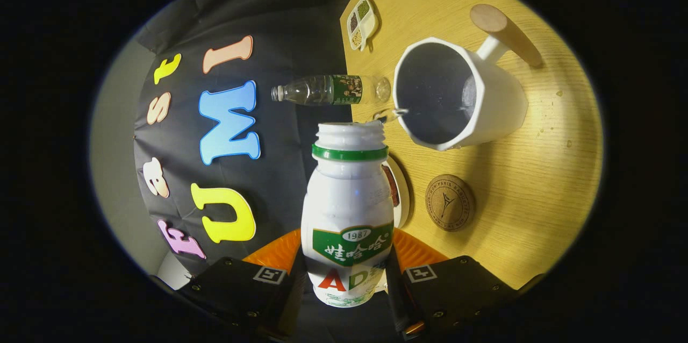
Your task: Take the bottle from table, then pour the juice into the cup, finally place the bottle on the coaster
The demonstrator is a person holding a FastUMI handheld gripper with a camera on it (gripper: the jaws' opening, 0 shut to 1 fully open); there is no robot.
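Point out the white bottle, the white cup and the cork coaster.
white bottle (346, 208): gripper view, middle of its body.
white cup (497, 101): gripper view, its outer wall.
cork coaster (449, 202): gripper view, centre of its top.

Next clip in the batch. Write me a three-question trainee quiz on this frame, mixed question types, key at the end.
1. True or false: the gripper has both fingers pressed on the white bottle.
2. Multiple choice: the cork coaster is
A. under the bottle
B. bare on the wooden table, beside the white cup
C. inside the cup
3. Fill in: the white bottle's mouth is uncapped and points toward the rim of the ____.

Key
1. True: the bottle sits between the two fingers, held by both.
2. B: nothing rests on the coaster.
3. Cup: liquid seems to be at its rim, though a stream is hard to make out.
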